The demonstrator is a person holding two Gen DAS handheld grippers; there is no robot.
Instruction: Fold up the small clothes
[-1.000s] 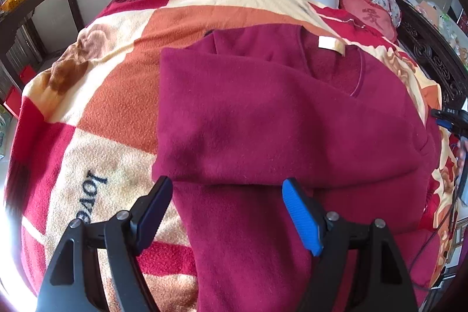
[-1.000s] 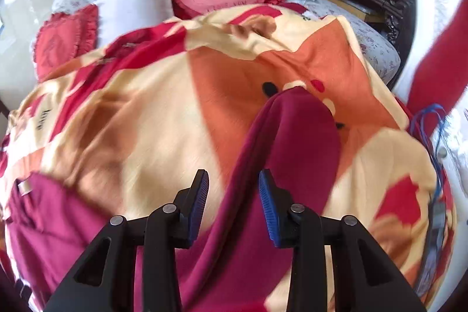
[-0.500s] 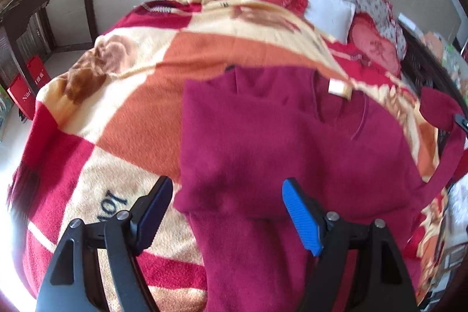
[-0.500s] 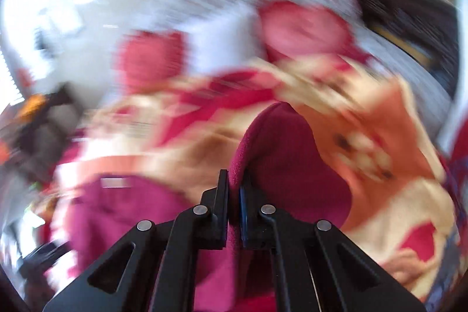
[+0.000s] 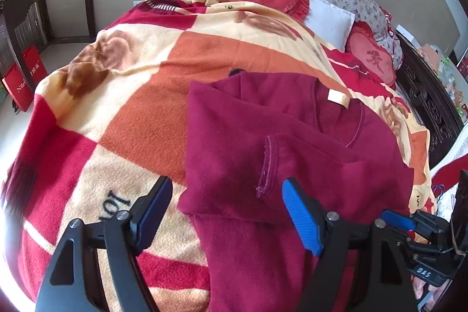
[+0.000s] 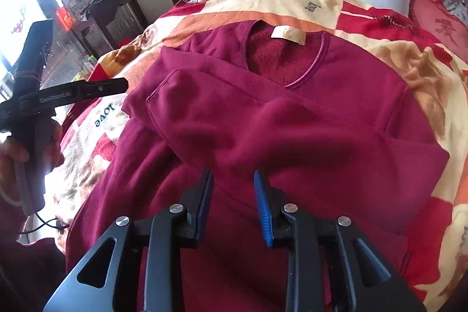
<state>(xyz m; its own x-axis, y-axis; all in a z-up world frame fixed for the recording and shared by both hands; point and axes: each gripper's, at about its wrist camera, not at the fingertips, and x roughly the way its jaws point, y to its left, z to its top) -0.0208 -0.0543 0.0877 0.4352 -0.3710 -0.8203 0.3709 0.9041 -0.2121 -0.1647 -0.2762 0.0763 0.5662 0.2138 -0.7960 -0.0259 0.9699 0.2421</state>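
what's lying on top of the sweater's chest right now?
Both sleeves are folded across the maroon sweater: one sleeve with its cuff toward the left gripper's side lies uppermost, over the other. The chest beneath them is covered; only the neckline and its label show.

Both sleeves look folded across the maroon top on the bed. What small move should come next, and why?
Probably draw the right tongs back toward the hem. Their jaws are opening with no cloth between them, and both sleeves already lie crossed over the maroon top. Its lower part still lies unfolded toward the camera, and the left tongs hang open over its left edge.
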